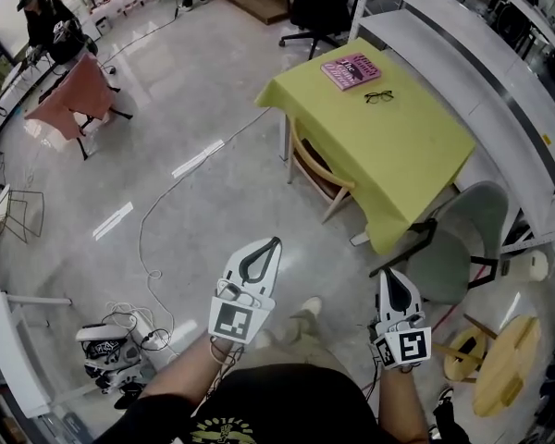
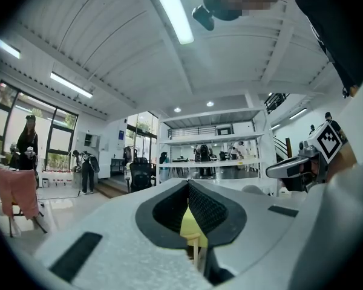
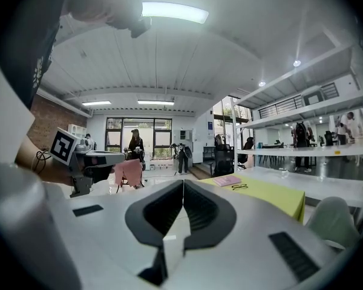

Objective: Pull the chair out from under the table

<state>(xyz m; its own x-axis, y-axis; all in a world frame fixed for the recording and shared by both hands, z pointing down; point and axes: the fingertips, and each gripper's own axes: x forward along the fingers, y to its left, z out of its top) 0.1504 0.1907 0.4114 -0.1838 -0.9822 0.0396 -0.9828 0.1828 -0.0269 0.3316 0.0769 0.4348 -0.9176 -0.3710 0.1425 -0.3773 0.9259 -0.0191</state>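
A wooden chair (image 1: 316, 169) is tucked under the left side of a table with a yellow cloth (image 1: 388, 146). Both grippers hang in the air well short of it, over the floor. My left gripper (image 1: 274, 241) is shut and empty and points toward the chair. My right gripper (image 1: 394, 274) is also shut and empty, close to a grey-green chair (image 1: 462, 243) at the table's near corner. In the left gripper view the jaws (image 2: 188, 183) meet, with a strip of yellow cloth (image 2: 190, 225) beyond them. The right gripper view has closed jaws (image 3: 183, 183) and the yellow table (image 3: 272, 195) to the right.
A pink book (image 1: 350, 70) and glasses (image 1: 379, 96) lie on the table. White shelving (image 1: 499, 81) runs behind it. A round wooden stool (image 1: 504, 363) stands at the lower right. Cables (image 1: 148, 248) and gear (image 1: 106, 350) lie on the floor at left. A person (image 1: 46, 21) stands far off.
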